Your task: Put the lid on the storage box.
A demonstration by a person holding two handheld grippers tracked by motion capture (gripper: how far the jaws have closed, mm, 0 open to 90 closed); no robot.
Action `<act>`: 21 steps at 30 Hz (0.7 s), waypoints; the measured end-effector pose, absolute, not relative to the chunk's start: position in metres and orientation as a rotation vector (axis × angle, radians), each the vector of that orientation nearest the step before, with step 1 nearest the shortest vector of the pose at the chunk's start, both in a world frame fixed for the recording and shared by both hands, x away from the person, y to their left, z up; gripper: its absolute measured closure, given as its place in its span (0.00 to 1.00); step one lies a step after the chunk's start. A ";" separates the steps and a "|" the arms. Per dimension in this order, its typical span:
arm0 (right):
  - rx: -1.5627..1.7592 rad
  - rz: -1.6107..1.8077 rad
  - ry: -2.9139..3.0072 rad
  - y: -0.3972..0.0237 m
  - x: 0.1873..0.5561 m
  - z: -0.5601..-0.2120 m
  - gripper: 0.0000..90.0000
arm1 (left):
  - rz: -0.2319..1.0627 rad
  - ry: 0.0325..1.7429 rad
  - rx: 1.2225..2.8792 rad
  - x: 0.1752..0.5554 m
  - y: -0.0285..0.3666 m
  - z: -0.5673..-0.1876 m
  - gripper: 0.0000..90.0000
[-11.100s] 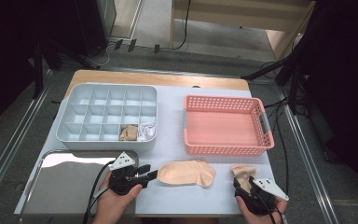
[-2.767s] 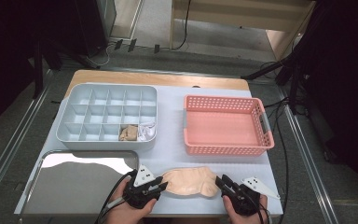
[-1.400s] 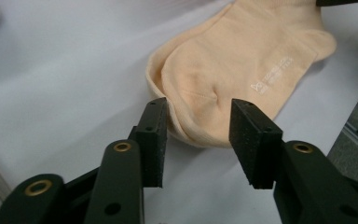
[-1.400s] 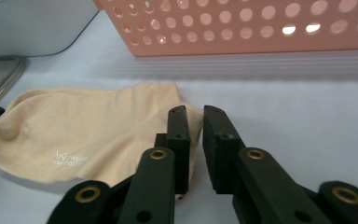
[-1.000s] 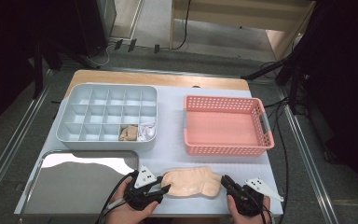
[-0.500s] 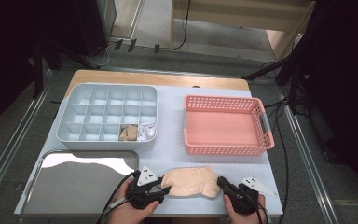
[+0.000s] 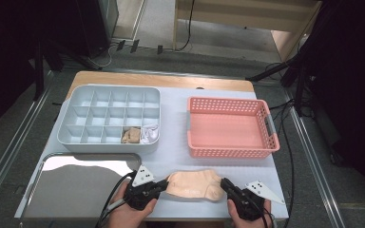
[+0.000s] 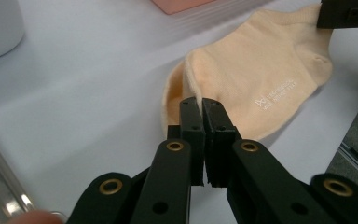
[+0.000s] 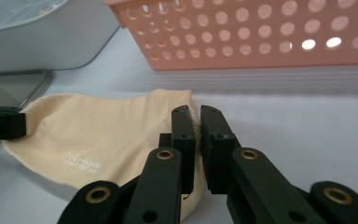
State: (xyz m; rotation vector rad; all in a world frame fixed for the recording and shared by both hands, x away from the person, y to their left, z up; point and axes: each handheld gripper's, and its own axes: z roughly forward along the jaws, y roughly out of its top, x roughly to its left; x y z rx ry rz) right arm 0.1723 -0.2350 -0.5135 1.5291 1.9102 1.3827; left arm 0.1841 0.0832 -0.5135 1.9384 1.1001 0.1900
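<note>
A beige sock (image 7: 194, 184) lies flat near the table's front edge between my two grippers. My left gripper (image 7: 164, 185) is at its left end. In the left gripper view its jaws (image 8: 200, 105) have just been closing and now pinch the sock's (image 8: 256, 74) edge. My right gripper (image 7: 224, 184) holds the other end. In the right gripper view its jaws (image 9: 195, 114) have closed on the sock's (image 9: 98, 135) rim within the last second. Each gripper view also catches the other gripper's tip, the right one (image 8: 347, 14) and the left one (image 9: 2, 122).
A grey compartment tray (image 7: 109, 90) stands at the back left, with a tan sock (image 7: 132, 135) and a white sock (image 7: 149, 134) in its front cells. A pink basket (image 7: 228, 102) sits at the back right. A shiny metal tray (image 7: 76, 185) lies at the front left.
Both hands have stayed at the sock's two ends. The left jaws have closed onto the sock's edge, and the right jaws have tightened on its other end.
</note>
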 end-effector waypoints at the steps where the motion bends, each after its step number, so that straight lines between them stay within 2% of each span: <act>1: 1.521 1.383 1.911 -0.234 0.172 -0.513 0.94 | 0.194 1.102 1.939 0.185 0.085 -0.514 0.99; 10: 1.602 1.364 1.947 -0.236 0.182 -0.525 0.94 | 0.216 1.131 1.994 0.187 0.088 -0.520 0.99; 21: 1.600 1.492 1.947 -0.237 0.184 -0.524 0.94 | 0.241 1.145 1.987 0.187 0.089 -0.522 0.97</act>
